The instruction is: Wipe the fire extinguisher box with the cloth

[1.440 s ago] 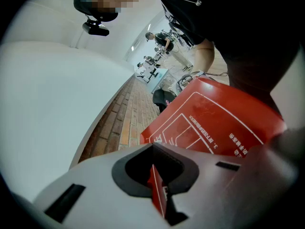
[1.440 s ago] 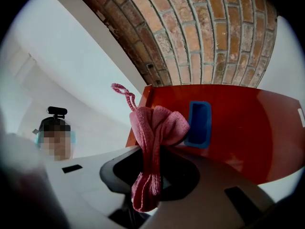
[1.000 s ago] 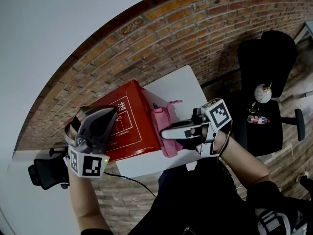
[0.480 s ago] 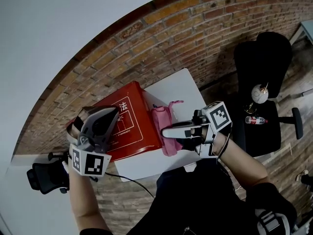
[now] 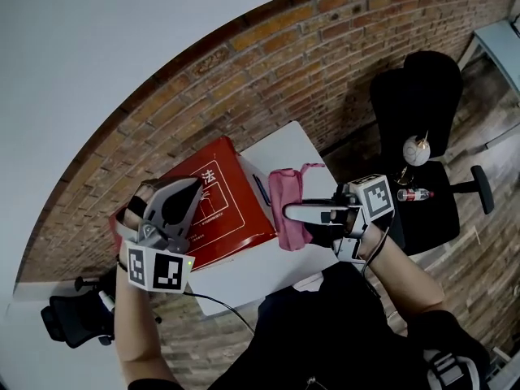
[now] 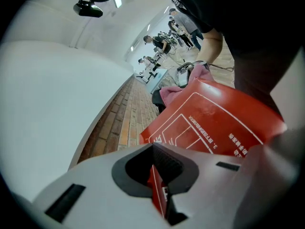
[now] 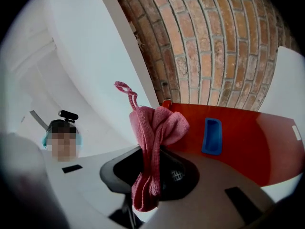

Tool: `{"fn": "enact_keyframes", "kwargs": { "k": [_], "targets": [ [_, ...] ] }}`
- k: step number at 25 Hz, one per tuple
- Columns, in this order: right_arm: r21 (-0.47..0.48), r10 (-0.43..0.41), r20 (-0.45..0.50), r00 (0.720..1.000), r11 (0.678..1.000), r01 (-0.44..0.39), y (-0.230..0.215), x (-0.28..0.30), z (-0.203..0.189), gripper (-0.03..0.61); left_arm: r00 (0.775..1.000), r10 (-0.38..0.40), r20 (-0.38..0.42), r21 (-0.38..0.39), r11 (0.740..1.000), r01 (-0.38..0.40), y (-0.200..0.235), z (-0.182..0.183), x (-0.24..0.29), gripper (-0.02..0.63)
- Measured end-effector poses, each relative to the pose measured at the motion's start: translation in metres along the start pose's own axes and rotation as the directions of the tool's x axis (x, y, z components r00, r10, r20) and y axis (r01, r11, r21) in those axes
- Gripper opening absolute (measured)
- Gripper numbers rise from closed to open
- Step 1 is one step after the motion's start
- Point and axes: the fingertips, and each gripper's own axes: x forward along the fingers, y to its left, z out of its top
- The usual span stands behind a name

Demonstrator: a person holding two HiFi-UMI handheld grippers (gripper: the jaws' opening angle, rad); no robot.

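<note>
We hold a hand-held gripper in each hand over a white counter (image 5: 286, 146) that stands against a brick wall (image 5: 276, 67). The red fire extinguisher box (image 5: 231, 211) lies on this counter with its printed face turned up.

The left hand-held gripper (image 5: 188, 192) reaches over the box's left part. In the left gripper view its jaws are closed together on a thin red edge of the box (image 6: 214, 123), which runs between the pads right at the left hand-held gripper (image 6: 159, 187).

The right hand-held gripper (image 5: 289, 213) sits at the box's right side, with its jaws clamped on the pink cloth (image 5: 286, 192). In the right gripper view the bunched cloth (image 7: 155, 125) is pinched between the pads of the right hand-held gripper (image 7: 152, 175). A short end hangs below the jaws, while the greater part, with a thin loop on top, rises above them. Behind the cloth stands the box's red side face (image 7: 252, 147) with a blue recessed handle (image 7: 211, 136).

In the head view the cloth is just beside that side face. We cannot tell whether it touches the box.

A black office chair (image 5: 422, 96) stands well apart to the right.
</note>
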Motion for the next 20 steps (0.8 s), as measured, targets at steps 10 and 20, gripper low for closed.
{"fn": "enact_keyframes", "kwargs": {
  "k": [10,20],
  "targets": [
    [-0.159,-0.116,0.245,0.963,0.974,0.158,0.024,-0.008,-0.004,0.100,0.998,-0.041,0.050,0.045,0.998,0.039,-0.009,0.005,-0.004,0.031],
    [-0.222,-0.193,0.486,0.853,0.916,0.334,0.051,-0.002,-0.047,0.100,0.982,-0.100,0.162,0.149,0.986,0.076,-0.025,0.018,-0.016,0.031]
  ]
}}
